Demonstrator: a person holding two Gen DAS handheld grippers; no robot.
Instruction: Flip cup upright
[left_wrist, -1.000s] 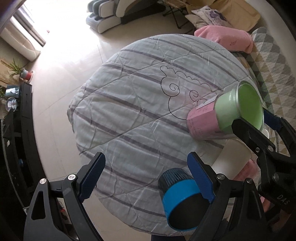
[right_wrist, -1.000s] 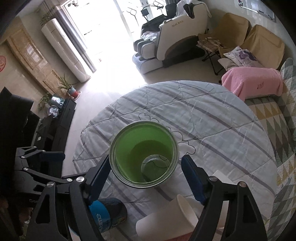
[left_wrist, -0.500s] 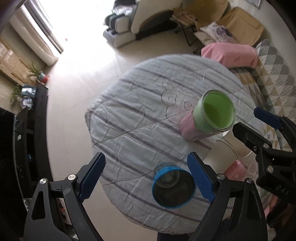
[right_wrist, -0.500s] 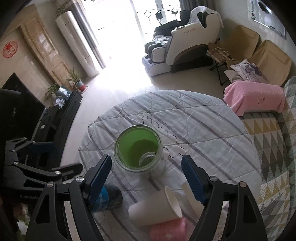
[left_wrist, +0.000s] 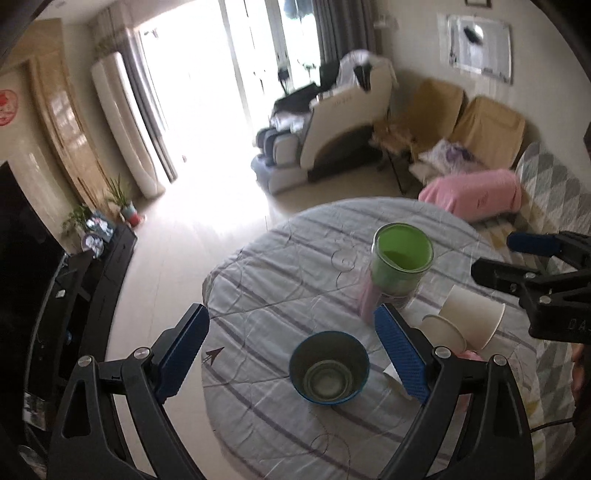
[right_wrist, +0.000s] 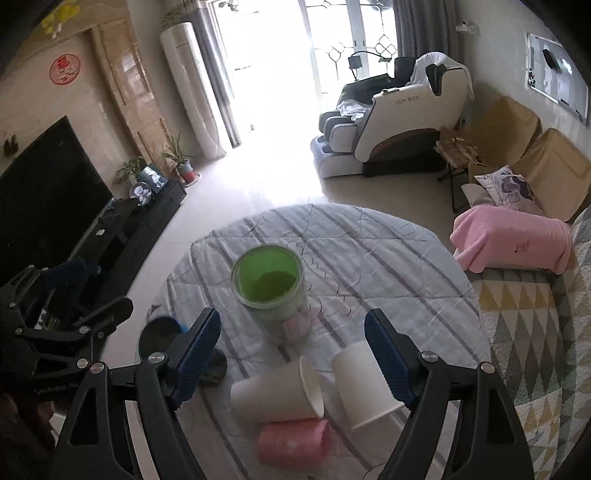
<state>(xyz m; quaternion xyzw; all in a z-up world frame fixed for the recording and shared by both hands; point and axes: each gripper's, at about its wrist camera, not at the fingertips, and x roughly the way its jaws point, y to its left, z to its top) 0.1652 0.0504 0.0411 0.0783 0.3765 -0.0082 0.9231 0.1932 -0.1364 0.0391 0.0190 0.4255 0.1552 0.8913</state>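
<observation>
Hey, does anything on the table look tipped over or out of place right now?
Yes. Two white paper cups and a pink cup lie on their sides, bunched at the near edge of the table. The green cup and blue cup stand upright, mouths up. No spill shows.

Letters "DA" in pale print on the black body of the right claw (left_wrist: 532, 258), seen from the left wrist view, rest cut off. Brand lettering on the massage chair (right_wrist: 402, 99) side, too small to read. Red round wall sign (right_wrist: 65, 69) with a Chinese character, unclear. Faint print on the left claw (right_wrist: 70, 295) body, illegible
</observation>
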